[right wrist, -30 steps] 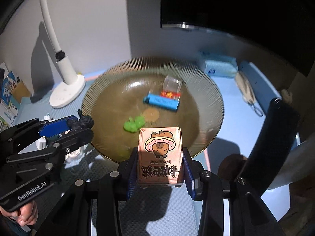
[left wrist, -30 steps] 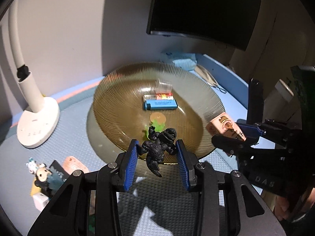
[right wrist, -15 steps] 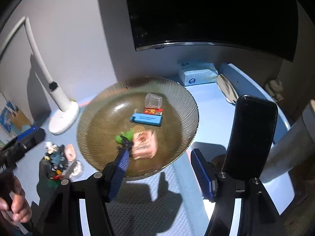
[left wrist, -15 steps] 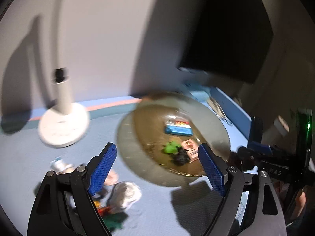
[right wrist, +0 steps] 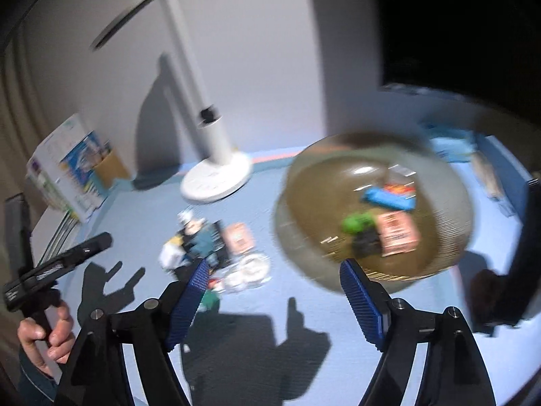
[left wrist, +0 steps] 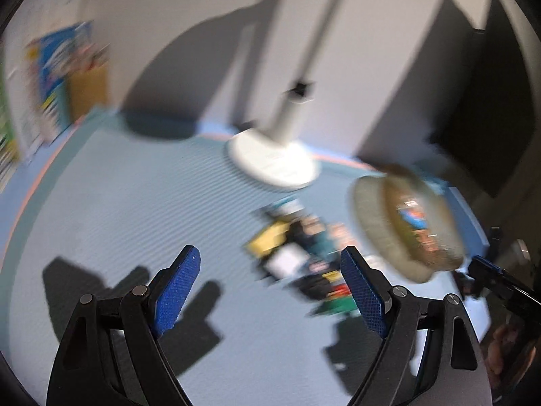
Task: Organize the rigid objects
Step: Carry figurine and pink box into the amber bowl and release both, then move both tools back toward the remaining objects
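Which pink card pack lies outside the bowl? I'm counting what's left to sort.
The smaller pink pack on the mat beside the toy pile; the other pink pack lies inside the bowl.

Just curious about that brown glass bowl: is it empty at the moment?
No, the bowl holds a blue lighter, a green toy and a pink box.

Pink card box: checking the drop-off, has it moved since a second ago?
Yes. The pink card box left the right gripper and now lies inside the brown bowl.
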### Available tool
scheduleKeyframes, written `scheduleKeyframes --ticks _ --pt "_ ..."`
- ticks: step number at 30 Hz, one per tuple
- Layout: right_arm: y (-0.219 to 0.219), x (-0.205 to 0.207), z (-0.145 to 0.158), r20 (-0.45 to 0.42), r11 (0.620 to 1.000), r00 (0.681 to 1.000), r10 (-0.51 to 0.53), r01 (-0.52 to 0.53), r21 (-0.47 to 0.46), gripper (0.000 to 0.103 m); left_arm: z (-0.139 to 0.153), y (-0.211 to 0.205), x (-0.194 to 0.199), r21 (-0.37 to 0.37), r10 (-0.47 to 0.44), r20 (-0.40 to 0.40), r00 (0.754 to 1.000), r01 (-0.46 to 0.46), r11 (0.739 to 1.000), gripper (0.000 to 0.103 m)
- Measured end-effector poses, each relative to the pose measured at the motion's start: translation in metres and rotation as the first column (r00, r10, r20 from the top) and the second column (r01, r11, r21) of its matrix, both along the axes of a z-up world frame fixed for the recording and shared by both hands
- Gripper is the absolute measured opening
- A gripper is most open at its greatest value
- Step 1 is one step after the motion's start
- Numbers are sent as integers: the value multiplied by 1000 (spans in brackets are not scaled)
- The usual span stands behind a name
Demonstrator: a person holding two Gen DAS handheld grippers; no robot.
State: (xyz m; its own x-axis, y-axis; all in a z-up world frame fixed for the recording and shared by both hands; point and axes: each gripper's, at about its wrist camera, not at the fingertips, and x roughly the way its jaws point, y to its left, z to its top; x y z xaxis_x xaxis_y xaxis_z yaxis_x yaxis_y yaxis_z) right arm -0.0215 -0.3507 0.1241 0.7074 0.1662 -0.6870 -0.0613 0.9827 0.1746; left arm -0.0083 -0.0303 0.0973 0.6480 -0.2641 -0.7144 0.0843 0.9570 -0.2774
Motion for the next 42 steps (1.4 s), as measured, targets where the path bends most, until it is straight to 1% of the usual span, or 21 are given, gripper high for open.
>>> scheduleKeyframes --ticks 3,6,9,10,12,14,16,22,25,27,30,32,33,34,35,36,37,38,39,40,42 --pt "17 8 -39 -17 999 999 33 -33 6 78 -33 18 2 29 52 -56 997 -51 998 84" --pt "27 15 -72 -43 999 998 45 -45 -9 78 -59 29 0 56 73 -86 994 -68 996 84" --pt "26 20 -95 -67 999 996 53 -52 18 78 -69 34 -3 60 82 -80 993 -78 995 84" --pt "24 22 -99 -78 999 996 47 -46 20 78 -68 34 -6 59 80 -70 994 -76 995 84" --pt "21 25 -99 -78 999 996 42 -39 29 78 -66 33 -9 47 62 -47 997 -60 997 84" --pt "19 24 -99 -73 999 997 38 -36 34 78 -67 29 -7 55 54 -61 997 -50 997 84" --pt "20 25 -102 -89 999 995 41 -38 30 78 -67 29 -5 50 53 -56 997 -50 997 84" --pt "30 25 -105 -98 998 994 54 -57 -26 78 -68 35 -6 14 53 -56 997 -52 999 84" --pt "32 25 -105 -99 998 995 32 -37 -54 78 -68 34 -6 18 51 -57 997 -50 999 84" --pt "32 26 -105 -102 998 994 30 -35 -55 78 -67 31 -5 40 47 -62 997 -45 998 84" --pt "29 30 -107 -132 999 991 6 -12 -45 78 -61 18 0 36 -8 -75 997 11 999 82" --pt "25 33 -105 -153 1000 988 -10 8 -12 78 -54 7 6 42 -43 -79 996 47 998 82" --pt "23 35 -104 -165 1000 986 -21 24 18 76 -49 -1 10 57 -67 -77 995 72 996 82" --pt "21 38 -103 -178 998 984 -31 40 47 74 -45 -7 14 67 -87 -70 994 92 994 81" --pt "20 42 -102 -196 997 980 -37 51 66 64 -42 -14 19 78 -111 -63 992 116 990 79" --pt "22 46 -102 -209 996 977 -38 55 77 58 -40 -20 25 90 -134 -58 989 139 986 78" --pt "23 50 -101 -221 995 974 -39 59 85 57 -39 -26 30 101 -155 -54 986 160 982 75" --pt "25 54 -101 -231 994 972 -42 64 86 54 -40 -31 35 111 -176 -53 983 181 977 68" --pt "28 56 -101 -239 994 970 -44 67 86 54 -43 -36 41 119 -202 -66 977 209 971 63" --pt "30 59 -101 -246 993 968 -42 67 94 54 -47 -39 45 120 -222 -81 972 231 965 56" --pt "34 66 -102 -258 990 965 -36 69 121 54 -52 -45 52 116 -267 -100 959 277 954 54"
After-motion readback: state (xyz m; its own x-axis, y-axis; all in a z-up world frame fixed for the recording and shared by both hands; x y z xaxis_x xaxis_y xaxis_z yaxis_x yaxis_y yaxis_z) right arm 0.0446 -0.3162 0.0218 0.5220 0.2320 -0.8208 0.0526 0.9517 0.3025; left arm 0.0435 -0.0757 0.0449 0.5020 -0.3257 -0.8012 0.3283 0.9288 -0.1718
